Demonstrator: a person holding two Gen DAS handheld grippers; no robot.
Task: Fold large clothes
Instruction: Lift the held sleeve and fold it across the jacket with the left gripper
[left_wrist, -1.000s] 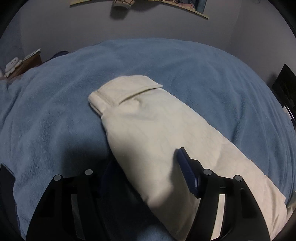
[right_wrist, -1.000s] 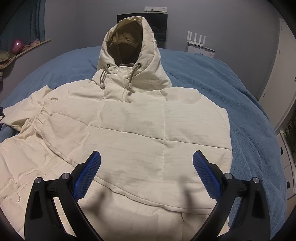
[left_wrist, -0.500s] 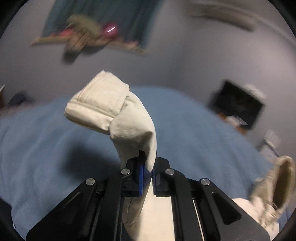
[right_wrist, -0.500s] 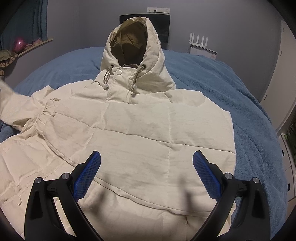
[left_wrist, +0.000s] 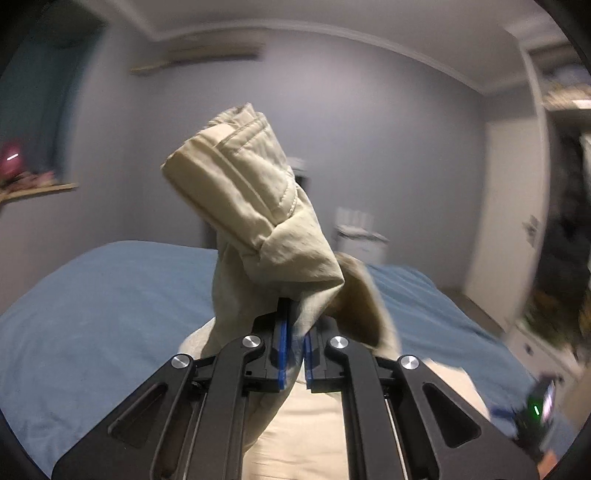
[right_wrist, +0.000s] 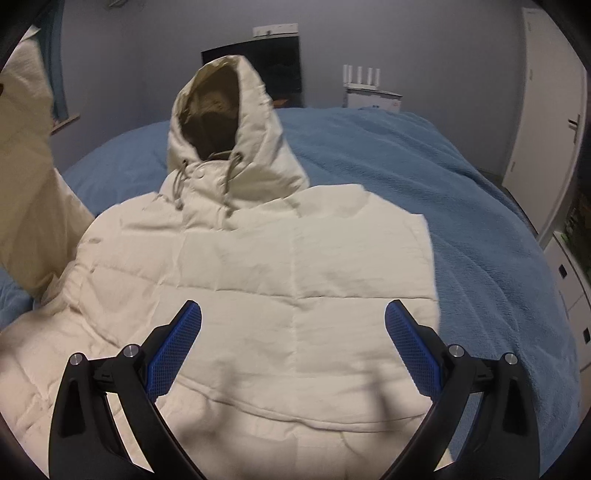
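Covering the bed, a blue blanket (right_wrist: 424, 177) — left gripper (left_wrist: 294, 345) pinching sleeve (left_wrist: 258, 221), right gripper (right_wrist: 293, 350) spread wide.

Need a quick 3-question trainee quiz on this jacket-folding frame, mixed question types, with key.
1. True or false: the right gripper is shut on the jacket.
2. Which part of the jacket does the left gripper hold? A) hood B) sleeve C) hem
3. Fill in: the jacket lies on a ____ blanket.

Key: 1 false, its jaws are wide open; 2 B, the sleeve is raised; 3 blue.
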